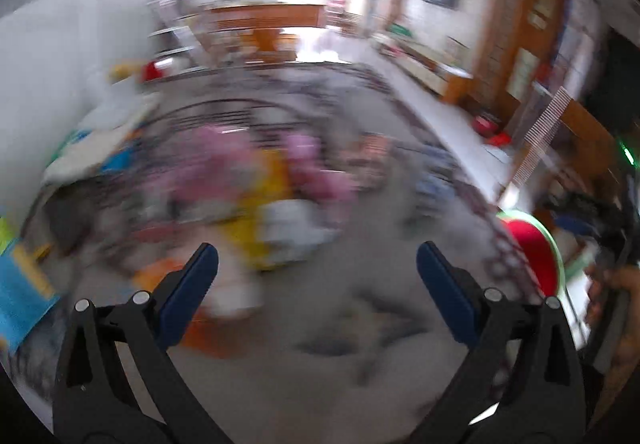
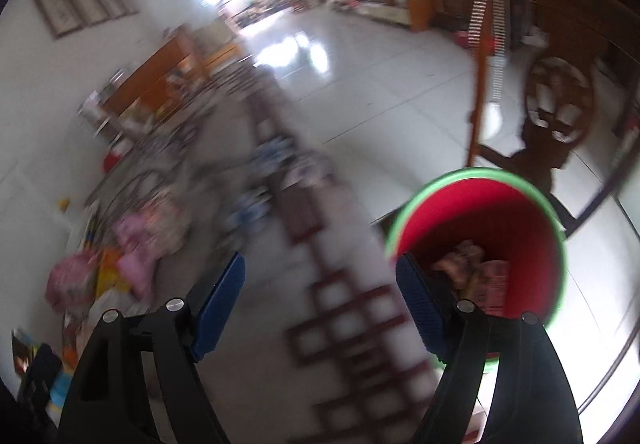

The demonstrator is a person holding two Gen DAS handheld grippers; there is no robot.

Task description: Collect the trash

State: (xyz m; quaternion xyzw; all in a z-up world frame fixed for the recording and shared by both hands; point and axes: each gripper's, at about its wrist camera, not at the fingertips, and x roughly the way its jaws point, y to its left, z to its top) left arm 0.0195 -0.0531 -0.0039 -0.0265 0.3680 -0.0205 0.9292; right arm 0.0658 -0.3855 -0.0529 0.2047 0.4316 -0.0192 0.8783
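A red bin with a green rim (image 2: 492,228) stands on the floor at the lower right of the right wrist view, with crumpled trash (image 2: 476,268) inside it. My right gripper (image 2: 320,284) hangs open just left of the bin with nothing between its blue pads. The same red bin (image 1: 536,252) shows at the right edge of the left wrist view. My left gripper (image 1: 318,264) is open and empty above the grey rug (image 1: 360,304). Ahead of it lies a blurred heap of pink, yellow and white items (image 1: 256,187).
A patterned rug border (image 2: 348,304) runs along the shiny tiled floor (image 2: 380,83). A dark wooden chair (image 2: 560,103) stands behind the bin. A low wooden table (image 1: 264,19) and wooden cabinets (image 1: 440,71) stand farther back. A person's hand (image 1: 616,284) shows at the right.
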